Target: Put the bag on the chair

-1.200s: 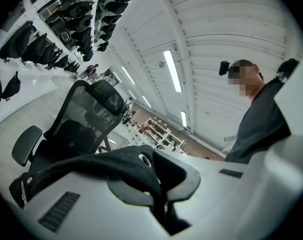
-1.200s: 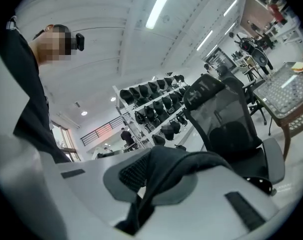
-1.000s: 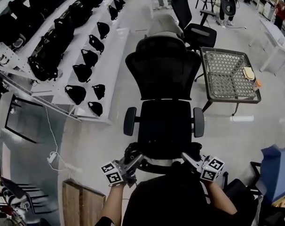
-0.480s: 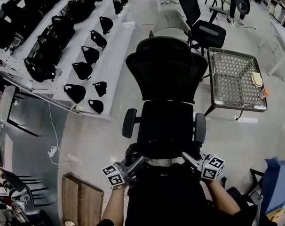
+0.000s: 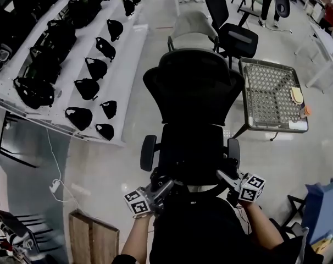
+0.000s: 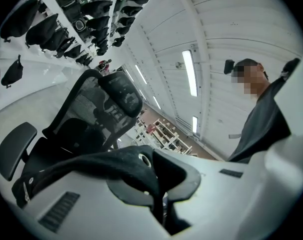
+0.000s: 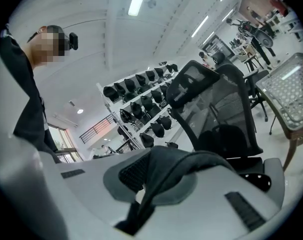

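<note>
Two grips: left hand-held gripper (image 5: 167,185) and right hand-held gripper (image 5: 222,175) each pinch the bag (image 6: 116,164) before the chair (image 5: 194,87)

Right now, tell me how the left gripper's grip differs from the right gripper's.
The left gripper pinches a thin black strap bearing a metal eyelet; the right gripper pinches a thicker fold beside a mesh patch. The left gripper is near the front left corner of the chair, the right gripper near its front right. Both are shut on the bag.
</note>
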Action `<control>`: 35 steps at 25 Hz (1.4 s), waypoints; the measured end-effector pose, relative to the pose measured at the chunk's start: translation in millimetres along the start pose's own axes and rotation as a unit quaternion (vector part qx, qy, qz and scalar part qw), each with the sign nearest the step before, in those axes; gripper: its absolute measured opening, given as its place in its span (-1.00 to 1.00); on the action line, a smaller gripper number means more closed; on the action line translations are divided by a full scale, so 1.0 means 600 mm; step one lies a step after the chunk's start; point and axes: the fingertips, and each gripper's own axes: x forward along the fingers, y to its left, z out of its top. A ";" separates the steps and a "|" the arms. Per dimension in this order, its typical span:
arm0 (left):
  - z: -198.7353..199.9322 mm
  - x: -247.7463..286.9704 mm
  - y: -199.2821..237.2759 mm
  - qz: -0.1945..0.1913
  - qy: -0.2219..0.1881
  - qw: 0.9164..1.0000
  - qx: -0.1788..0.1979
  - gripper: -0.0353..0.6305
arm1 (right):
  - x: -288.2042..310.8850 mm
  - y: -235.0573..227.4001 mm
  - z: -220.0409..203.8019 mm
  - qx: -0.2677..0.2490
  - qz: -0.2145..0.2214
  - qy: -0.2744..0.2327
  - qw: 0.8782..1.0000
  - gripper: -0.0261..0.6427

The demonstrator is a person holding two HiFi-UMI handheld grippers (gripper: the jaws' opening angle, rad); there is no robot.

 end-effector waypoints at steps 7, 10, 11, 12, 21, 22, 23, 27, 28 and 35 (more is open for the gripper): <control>0.065 0.039 0.080 -0.019 0.014 1.000 -0.012 -0.83 | 0.061 -0.066 0.048 0.004 -0.030 0.002 1.000 -0.87; 0.090 0.057 0.111 -0.021 0.020 0.999 -0.020 -0.82 | 0.084 -0.093 0.064 0.010 -0.043 0.002 0.999 -0.87; 0.098 0.063 0.122 -0.022 0.023 0.999 -0.021 -0.83 | 0.091 -0.102 0.069 0.013 -0.045 0.001 0.999 -0.87; 0.107 0.069 0.132 -0.023 0.026 0.999 -0.019 -0.82 | 0.100 -0.111 0.073 0.014 -0.047 0.001 0.999 -0.87; 0.175 0.113 0.240 0.000 0.040 0.999 -0.026 -0.82 | 0.169 -0.185 0.087 0.038 -0.066 0.026 0.997 -0.87; 0.180 0.118 0.249 -0.001 0.044 0.999 -0.027 -0.82 | 0.174 -0.193 0.088 0.040 -0.067 0.031 0.997 -0.87; 0.183 0.122 0.259 -0.001 0.048 0.998 -0.030 -0.82 | 0.179 -0.201 0.088 0.041 -0.068 0.035 0.996 -0.87; 0.189 0.142 0.294 -0.001 0.070 0.996 -0.048 -0.82 | 0.195 -0.235 0.087 0.055 -0.079 0.035 0.995 -0.87; 0.188 0.149 0.303 -0.001 0.075 0.996 -0.052 -0.82 | 0.196 -0.246 0.086 0.055 -0.083 0.037 0.994 -0.87; 0.186 0.199 0.365 0.002 0.113 0.991 -0.065 -0.82 | 0.215 -0.325 0.081 0.076 -0.112 0.047 0.990 -0.87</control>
